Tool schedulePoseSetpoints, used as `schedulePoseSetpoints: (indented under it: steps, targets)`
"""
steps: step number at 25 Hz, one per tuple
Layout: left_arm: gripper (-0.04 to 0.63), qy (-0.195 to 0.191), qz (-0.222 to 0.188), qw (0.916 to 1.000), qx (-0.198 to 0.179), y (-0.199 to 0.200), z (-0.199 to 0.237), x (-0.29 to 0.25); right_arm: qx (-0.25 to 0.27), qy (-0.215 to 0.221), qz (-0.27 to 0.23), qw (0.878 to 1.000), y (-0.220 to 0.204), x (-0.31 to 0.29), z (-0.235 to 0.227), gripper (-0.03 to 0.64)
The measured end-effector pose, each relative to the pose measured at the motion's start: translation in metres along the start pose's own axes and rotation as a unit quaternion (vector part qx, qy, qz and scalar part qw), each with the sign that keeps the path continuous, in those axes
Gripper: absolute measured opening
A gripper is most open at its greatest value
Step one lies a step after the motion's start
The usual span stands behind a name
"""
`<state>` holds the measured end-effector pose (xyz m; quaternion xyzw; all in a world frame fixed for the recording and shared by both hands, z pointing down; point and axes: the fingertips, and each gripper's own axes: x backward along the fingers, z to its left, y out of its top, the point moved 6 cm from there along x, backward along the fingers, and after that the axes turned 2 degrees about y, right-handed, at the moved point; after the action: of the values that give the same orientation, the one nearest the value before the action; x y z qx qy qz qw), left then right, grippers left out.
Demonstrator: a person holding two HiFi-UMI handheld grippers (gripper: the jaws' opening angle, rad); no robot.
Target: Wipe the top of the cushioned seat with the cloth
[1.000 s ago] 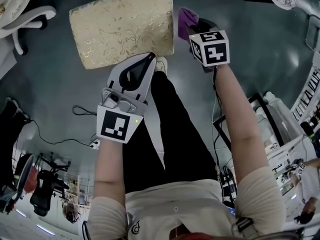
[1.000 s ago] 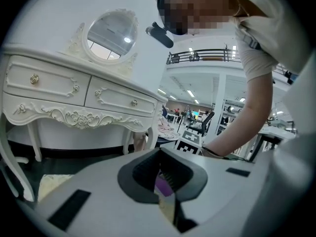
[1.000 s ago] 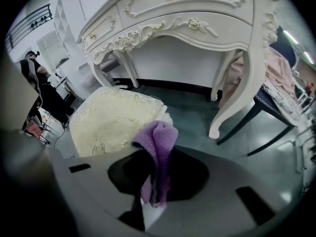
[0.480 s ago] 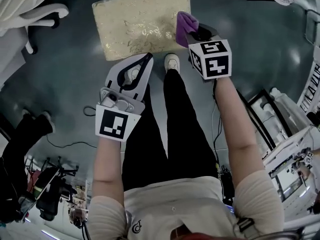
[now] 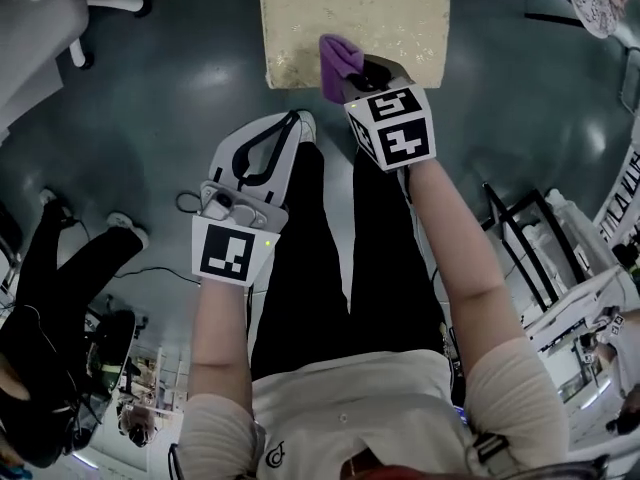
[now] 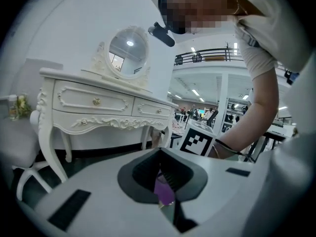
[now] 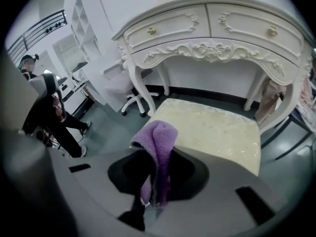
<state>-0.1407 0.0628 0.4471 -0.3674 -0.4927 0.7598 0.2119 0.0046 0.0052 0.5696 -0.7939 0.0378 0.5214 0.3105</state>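
The cushioned seat (image 5: 390, 8), pale gold with a leaf pattern, lies at the top centre of the head view. In the right gripper view the seat (image 7: 212, 127) stands in front of a white dressing table. My right gripper (image 5: 352, 73) is shut on a purple fleecy cloth (image 5: 337, 60), held over the seat's near edge. The cloth (image 7: 160, 135) bunches up out of the right gripper (image 7: 157, 174). My left gripper (image 5: 293, 120) is lower and to the left, over the floor by the person's legs. Its jaws are shut with nothing in them; the left gripper (image 6: 160, 154) faces the right one's marker cube.
The white dressing table (image 7: 217, 28) with its oval mirror (image 6: 127, 53) stands behind the seat. A white swivel chair (image 7: 131, 95) is to the left. A person in black (image 5: 60, 268) stands at the left. Cables (image 5: 185, 203) lie on the floor; racks (image 5: 560, 268) stand right.
The seat has shifted from upper left to top centre of the head view. The right gripper with the cloth now overlaps the seat's near edge. The left gripper keeps its pose.
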Motion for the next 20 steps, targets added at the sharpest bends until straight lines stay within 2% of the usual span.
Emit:
schedulePoseSetpoints:
  steps: [5,10,16,20]
  targets:
    - [0.012,0.03,0.007,0.9994,0.017,-0.007,0.02,0.028,0.001,0.038,0.016,0.999,0.003,-0.031,0.047,0.078]
    - [0.012,0.039,0.012,0.999,0.016,-0.027,0.039,0.052,0.002,0.057,0.015,0.998,-0.002,-0.063,0.078,0.078]
    - [0.012,0.042,-0.004,0.999,0.016,-0.035,0.024,0.055,0.005,0.054,0.005,0.999,-0.014,-0.061,0.074,0.08]
    - [0.012,0.033,-0.009,0.9991,0.023,-0.037,0.032,0.048,0.007,0.049,0.009,0.999,-0.008,-0.069,0.067,0.08]
